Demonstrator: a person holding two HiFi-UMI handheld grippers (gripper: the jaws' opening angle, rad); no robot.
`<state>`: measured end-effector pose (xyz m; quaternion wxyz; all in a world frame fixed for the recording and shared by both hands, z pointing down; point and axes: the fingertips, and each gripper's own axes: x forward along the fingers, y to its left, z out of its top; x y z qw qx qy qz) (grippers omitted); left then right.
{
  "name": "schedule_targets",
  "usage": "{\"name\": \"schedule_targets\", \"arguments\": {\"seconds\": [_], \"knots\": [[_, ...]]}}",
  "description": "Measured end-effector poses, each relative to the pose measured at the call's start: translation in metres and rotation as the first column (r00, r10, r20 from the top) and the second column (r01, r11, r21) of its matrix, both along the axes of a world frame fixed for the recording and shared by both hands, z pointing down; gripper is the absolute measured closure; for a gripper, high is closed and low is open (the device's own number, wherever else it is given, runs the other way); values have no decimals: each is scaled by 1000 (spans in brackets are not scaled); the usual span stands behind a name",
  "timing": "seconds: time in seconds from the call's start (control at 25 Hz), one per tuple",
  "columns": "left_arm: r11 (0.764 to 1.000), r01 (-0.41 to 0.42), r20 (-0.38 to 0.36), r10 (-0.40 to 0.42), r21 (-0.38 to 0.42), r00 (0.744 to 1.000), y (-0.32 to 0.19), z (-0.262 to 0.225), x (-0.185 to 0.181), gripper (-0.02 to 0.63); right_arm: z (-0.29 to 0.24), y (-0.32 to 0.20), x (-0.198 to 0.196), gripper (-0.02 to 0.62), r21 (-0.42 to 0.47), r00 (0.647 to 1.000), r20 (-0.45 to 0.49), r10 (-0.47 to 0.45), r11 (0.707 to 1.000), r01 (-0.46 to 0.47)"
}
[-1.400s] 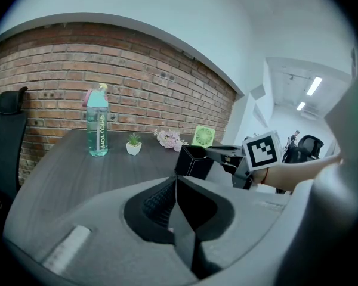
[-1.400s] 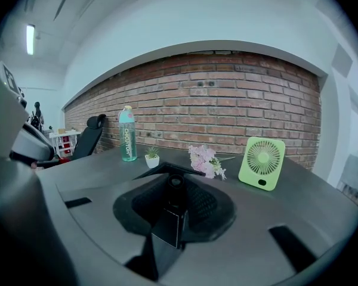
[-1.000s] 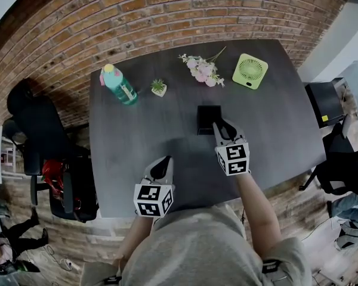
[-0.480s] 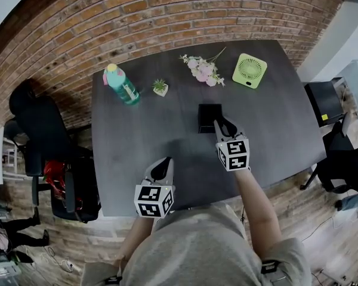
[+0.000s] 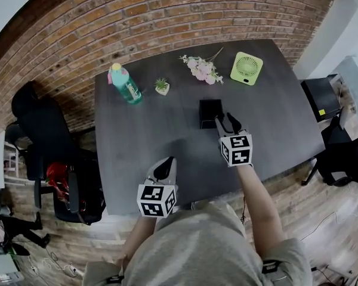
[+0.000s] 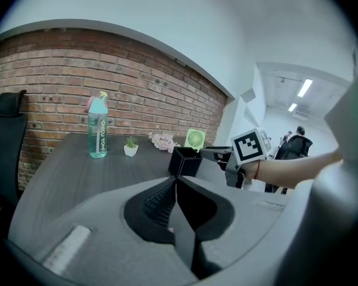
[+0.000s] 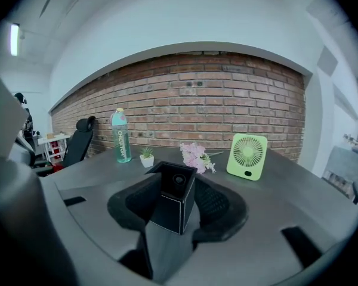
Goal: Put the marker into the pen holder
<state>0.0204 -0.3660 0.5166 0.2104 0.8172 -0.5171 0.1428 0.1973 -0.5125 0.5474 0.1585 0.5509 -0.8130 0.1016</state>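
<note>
right gripper (image 5: 228, 123): jaws just opened wide, pen holder (image 7: 173, 210) between them, not gripped | marker (image 7: 179, 179): inside pen holder on surface (image 5: 167, 136) | left gripper (image 6: 174, 180): jaws together, empty | teal bottle (image 6: 97, 130) lettering: "CHCU TOM", rest unreadable

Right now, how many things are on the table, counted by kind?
Water bottle: 1
Potted plant: 1
Bunch of pink flowers: 1
Green fan: 1
Black pen holder: 1
Marker, standing inside the holder: 1
Total: 6
</note>
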Motion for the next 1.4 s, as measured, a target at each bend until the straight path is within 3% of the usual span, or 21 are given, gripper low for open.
{"name": "schedule_targets", "arguments": {"seconds": [0.44,1.04,1.4], "knots": [[998,-56,-2,56,28,998,39,-10,-21,586,-51,81,-10,437,82,996,56,64,994,-68],[987,-147,-12,148,70,989,109,-16,-47,586,-99,205,-63,445,178,989,128,69,980,-91],[980,-176,-27,179,91,983,163,-17,-61,586,-104,293,-92,558,198,988,123,98,973,-121]]}}
